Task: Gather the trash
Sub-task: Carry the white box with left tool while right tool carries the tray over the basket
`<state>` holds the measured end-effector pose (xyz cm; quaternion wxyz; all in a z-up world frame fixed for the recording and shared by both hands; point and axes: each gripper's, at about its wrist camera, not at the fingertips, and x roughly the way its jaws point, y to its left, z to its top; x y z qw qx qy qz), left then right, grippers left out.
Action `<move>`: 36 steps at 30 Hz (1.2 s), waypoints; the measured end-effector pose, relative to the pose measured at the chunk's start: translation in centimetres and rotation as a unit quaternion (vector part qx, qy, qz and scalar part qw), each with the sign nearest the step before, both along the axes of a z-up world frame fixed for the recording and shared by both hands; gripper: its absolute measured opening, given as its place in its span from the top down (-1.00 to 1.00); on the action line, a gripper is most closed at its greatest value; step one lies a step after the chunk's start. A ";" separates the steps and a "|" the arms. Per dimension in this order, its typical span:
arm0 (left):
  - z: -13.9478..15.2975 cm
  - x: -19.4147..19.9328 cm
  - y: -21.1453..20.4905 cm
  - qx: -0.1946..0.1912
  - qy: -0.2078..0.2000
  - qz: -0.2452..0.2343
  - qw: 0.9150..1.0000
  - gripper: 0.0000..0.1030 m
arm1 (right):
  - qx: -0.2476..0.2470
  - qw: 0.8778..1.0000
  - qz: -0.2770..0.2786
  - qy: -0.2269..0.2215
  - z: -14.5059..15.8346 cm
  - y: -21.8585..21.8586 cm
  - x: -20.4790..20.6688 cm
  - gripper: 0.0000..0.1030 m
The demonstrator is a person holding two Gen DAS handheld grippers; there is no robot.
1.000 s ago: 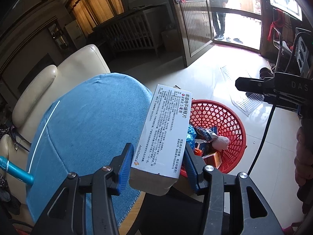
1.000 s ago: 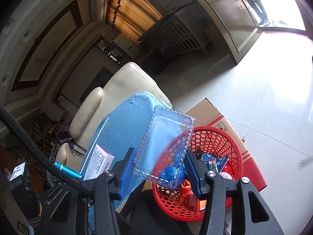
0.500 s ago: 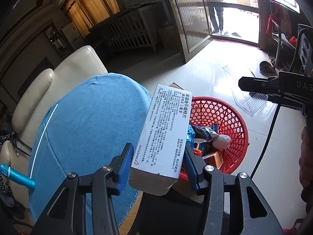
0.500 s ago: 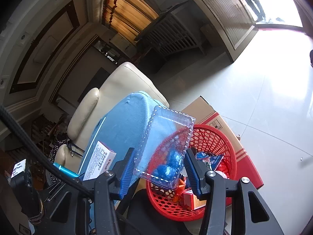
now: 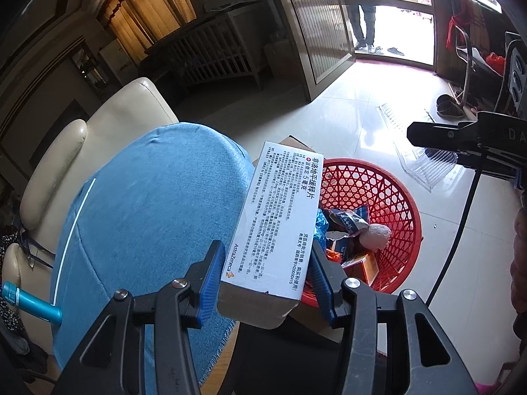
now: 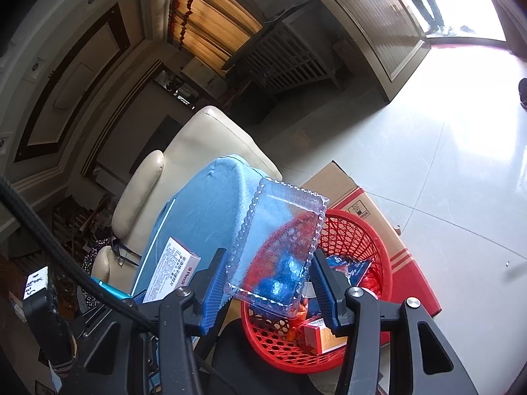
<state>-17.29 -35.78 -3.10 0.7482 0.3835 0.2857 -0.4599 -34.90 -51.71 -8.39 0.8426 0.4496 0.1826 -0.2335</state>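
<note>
a: pale tiled floor (image 5: 355, 121), red basket (image 5: 388, 191) on it already holding wrappers, cardboard box (image 6: 355, 197) behind, blue-clothed table (image 5: 148, 204) left.
b: jaws?
a: left gripper (image 5: 265, 276) clamped on white medicine box (image 5: 280, 217) at table edge; right gripper (image 6: 268, 283) clamped on clear plastic tray (image 6: 280, 243) above basket. open floor right.

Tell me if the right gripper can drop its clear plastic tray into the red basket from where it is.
Probably yes. The right gripper holds the clear plastic tray just above the near rim of the red basket, with nothing between them; a slight push forward would centre it.
</note>
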 end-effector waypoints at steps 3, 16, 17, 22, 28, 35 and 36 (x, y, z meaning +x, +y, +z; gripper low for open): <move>-0.2 0.0 -0.2 0.002 -0.002 0.000 1.000 -0.01 | 0.001 1.000 -0.002 0.001 -0.1 -0.1 -0.1 -0.02; -0.3 0.0 -0.9 0.002 0.016 -0.016 1.000 -0.01 | 0.003 1.000 -0.007 0.001 -0.3 -0.2 -0.4 -0.02; -0.3 0.0 -0.9 0.002 0.021 -0.018 1.000 -0.01 | 0.004 1.000 -0.007 0.001 -0.3 -0.2 -0.5 -0.02; -0.1 0.4 -1.0 -0.003 0.053 -0.023 0.998 -0.01 | 0.002 1.000 -0.012 -0.001 0.0 -0.2 -0.7 -0.02; 0.0 0.6 -1.2 -0.007 0.078 -0.042 0.996 -0.02 | -0.007 1.000 -0.016 -0.004 0.5 0.0 -1.1 -0.02; -0.9 1.9 -1.1 -0.002 0.119 -0.047 0.992 -0.02 | -0.005 1.000 -0.014 0.000 0.2 0.0 -0.9 -0.02; -1.0 1.9 -1.1 -0.001 0.122 -0.048 0.991 -0.02 | -0.004 1.000 -0.014 0.002 0.1 0.0 -0.8 -0.02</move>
